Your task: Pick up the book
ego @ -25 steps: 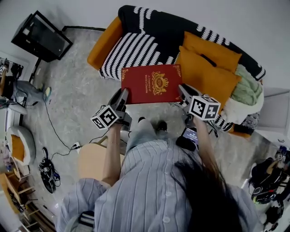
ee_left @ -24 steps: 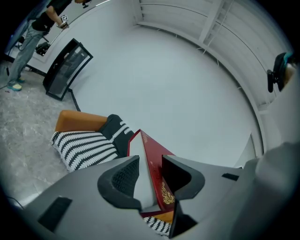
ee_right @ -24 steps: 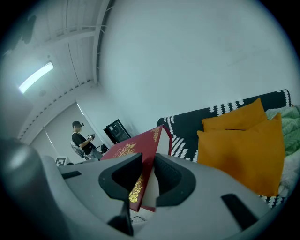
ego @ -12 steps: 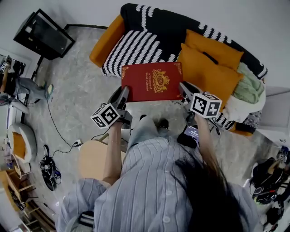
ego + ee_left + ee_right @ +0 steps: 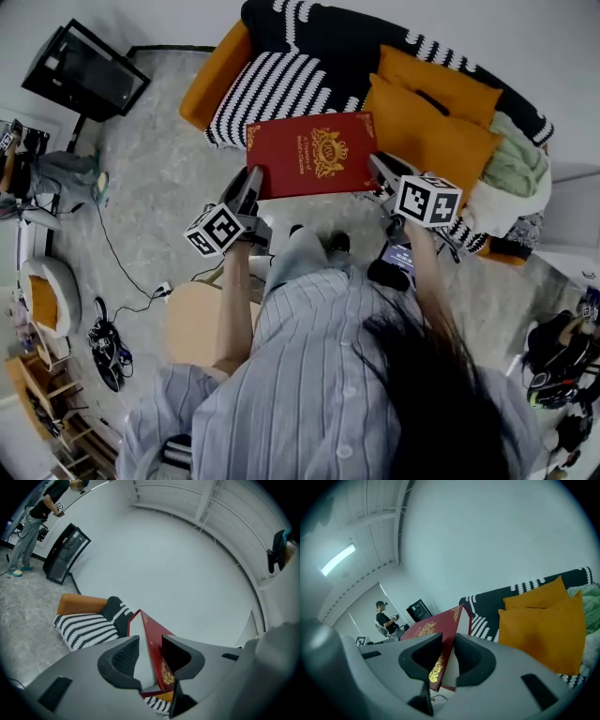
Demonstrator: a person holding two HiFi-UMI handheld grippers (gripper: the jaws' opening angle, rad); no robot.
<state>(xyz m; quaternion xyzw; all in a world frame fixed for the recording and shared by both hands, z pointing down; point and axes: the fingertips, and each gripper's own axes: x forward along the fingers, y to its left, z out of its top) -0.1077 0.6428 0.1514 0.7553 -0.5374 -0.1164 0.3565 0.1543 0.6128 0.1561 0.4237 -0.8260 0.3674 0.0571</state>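
Observation:
A red hardcover book [image 5: 312,155] with gold ornament on its cover hangs in the air in front of the sofa, held flat between both grippers. My left gripper [image 5: 253,184] is shut on the book's left edge; its own view shows the red cover [image 5: 154,651] and white page block pinched between the jaws. My right gripper [image 5: 379,172] is shut on the right edge, and the right gripper view shows the book [image 5: 436,639] clamped the same way. Both marker cubes sit close to the person's body.
An orange sofa [image 5: 211,80] with a black-and-white striped throw [image 5: 281,89] and orange cushions [image 5: 427,131] lies just beyond the book. A black cabinet [image 5: 84,70] stands at far left. Cables [image 5: 122,281] cross the grey floor. Another person [image 5: 386,618] stands across the room.
The book and both grippers have shifted slightly up in the head view, toward the sofa. The grip on both edges is unchanged.

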